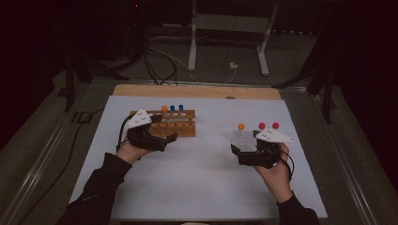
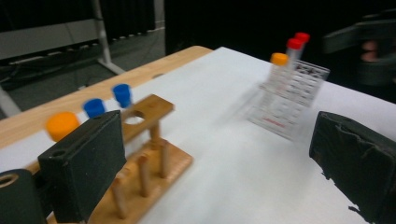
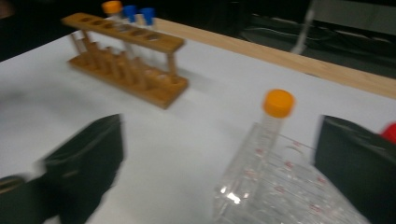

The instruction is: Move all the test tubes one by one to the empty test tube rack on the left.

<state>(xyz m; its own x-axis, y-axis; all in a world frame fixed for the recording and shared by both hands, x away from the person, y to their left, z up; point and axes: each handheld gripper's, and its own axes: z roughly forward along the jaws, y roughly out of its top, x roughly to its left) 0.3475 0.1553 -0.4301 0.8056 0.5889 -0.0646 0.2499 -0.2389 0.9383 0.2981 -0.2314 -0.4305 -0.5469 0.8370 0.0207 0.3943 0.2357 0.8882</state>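
Wooden tube rack (image 1: 171, 123) w/ orange- & blue-capped tubes at 10 o'clock on white counter (image 1: 197, 183); clear plastic rack (image 1: 245, 139) at 3. Left tongs (image 1: 172, 137) & right tongs (image 1: 236, 151) both wide open, holding nothing.

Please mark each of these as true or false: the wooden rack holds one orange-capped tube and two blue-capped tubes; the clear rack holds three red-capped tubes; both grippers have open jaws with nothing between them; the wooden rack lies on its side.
1. The wooden rack holds one orange-capped tube and two blue-capped tubes. True.
2. The clear rack holds three red-capped tubes. False: it holds two red-capped tubes and one orange-capped one.
3. The left gripper and the right gripper both have open jaws with nothing gripped. True.
4. The wooden rack lies on its side. False: it stands upright on the white sheet.
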